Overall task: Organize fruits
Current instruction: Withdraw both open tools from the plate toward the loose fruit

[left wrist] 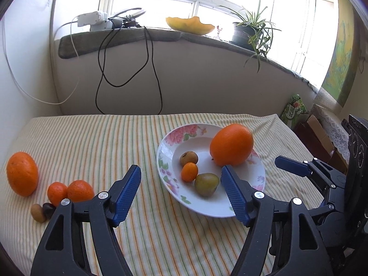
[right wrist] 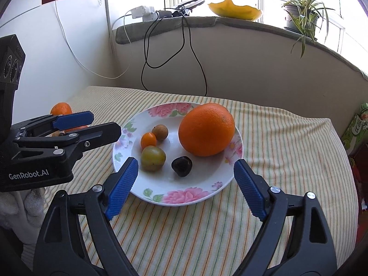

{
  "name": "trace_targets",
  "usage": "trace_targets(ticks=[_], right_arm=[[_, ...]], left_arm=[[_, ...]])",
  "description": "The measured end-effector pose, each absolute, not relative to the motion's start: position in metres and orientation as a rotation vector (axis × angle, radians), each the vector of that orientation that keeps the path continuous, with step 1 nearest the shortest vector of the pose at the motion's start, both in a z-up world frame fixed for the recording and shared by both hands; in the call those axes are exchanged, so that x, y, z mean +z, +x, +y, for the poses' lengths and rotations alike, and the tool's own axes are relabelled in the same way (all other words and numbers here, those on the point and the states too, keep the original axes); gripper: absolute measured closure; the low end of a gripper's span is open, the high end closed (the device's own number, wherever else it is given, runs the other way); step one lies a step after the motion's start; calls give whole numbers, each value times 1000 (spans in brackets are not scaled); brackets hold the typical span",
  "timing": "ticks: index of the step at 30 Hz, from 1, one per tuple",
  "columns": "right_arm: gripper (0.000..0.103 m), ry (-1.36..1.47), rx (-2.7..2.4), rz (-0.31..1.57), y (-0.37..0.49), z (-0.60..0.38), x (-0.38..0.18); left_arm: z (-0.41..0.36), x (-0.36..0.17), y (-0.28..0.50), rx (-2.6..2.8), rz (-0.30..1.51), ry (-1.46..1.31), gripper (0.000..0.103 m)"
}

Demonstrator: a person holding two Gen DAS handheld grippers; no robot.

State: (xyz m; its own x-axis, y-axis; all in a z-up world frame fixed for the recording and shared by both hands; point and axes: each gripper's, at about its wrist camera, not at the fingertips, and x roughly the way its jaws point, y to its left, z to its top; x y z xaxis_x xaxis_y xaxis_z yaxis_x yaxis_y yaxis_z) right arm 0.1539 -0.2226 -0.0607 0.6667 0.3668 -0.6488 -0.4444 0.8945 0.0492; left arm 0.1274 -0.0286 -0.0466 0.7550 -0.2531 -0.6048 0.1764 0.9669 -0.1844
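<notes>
Blue ribbed pads are fitted to both hand-held grippers. The left hand-held gripper (left wrist: 181, 188) is spread wide and nothing is held in it; it is positioned above the striped cloth (left wrist: 96, 142) at the near left rim of the plate (left wrist: 250, 197). The right hand-held gripper (right wrist: 186, 179) is likewise spread wide and empty, with the near rim of the plate (right wrist: 184, 197) framed between its fingers. On the plate are seen a green-yellow fruit (right wrist: 153, 158), a dark fruit (right wrist: 182, 165), a small orange fruit (right wrist: 148, 139), a brown fruit (right wrist: 160, 132) and a large orange (right wrist: 206, 129). Well apart to the left, on the surface, a second large orange (left wrist: 22, 173), two small oranges (left wrist: 69, 192) and two small fruits (left wrist: 42, 210) are grouped. Farther back, a potted plant (left wrist: 250, 31) stands on the windowsill (left wrist: 161, 35).
</notes>
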Motion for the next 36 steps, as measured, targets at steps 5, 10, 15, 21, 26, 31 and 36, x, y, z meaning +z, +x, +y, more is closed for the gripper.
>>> trace_targets(ticks=[5,10,15,21,26,31,36], right_arm=[[14,-123,469,701,150,-217,-57],[14,-125,486,691,147,-209,-50],[14,-126,513,689,143,-197,-46],[14,-124,549,695,139,-183,-44],[14,-112,597,699,137,-171,-41],[14,-121,641,698,134,-157,-38],[14,-134,682,706,133,-142,-38]], left_arm=[[-19,-42,120,-214,662,-117,31],[-7,-37,111,-194,646,-126,31],[7,-36,103,-172,638,-131,31],[26,-37,96,-145,635,-143,30],[40,-41,90,-122,643,-143,30],[59,-48,84,-83,655,-159,30],[79,-60,75,-46,676,-180,30]])
